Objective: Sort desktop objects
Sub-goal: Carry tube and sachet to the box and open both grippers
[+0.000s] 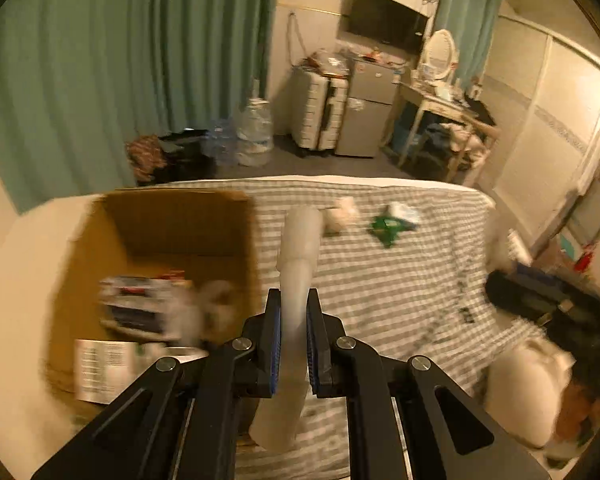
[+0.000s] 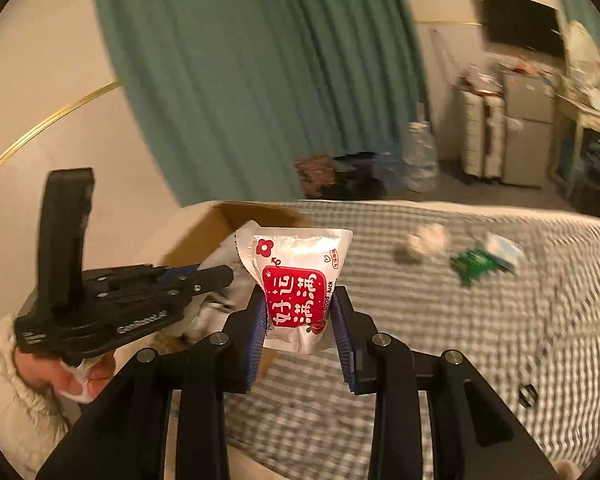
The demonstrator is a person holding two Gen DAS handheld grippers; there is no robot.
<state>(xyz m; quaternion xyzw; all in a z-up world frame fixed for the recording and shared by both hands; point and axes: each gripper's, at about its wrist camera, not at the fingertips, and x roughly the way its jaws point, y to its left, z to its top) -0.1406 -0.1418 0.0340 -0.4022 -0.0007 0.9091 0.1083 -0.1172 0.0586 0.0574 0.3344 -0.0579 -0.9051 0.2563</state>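
My left gripper (image 1: pixel 294 304) is shut on a long white plastic tube (image 1: pixel 298 240), held above the striped cloth beside the open cardboard box (image 1: pixel 172 224). The box holds several packets and papers. My right gripper (image 2: pixel 300 300) is shut on a white pouch with a red label (image 2: pixel 296 280), held near the box's right edge (image 2: pixel 260 212). The left gripper shows in the right wrist view (image 2: pixel 216 276), over the box. A green packet (image 1: pixel 388 230) and a crumpled white item (image 1: pixel 342 214) lie on the cloth farther back.
The grey-striped cloth (image 1: pixel 380 288) covers the surface. A white bundle (image 1: pixel 528 392) and a black bag (image 1: pixel 540 300) sit at the right edge. Behind are green curtains (image 1: pixel 120 80), water bottles (image 1: pixel 254 132), a small fridge (image 1: pixel 366 112) and a dressing table (image 1: pixel 440 96).
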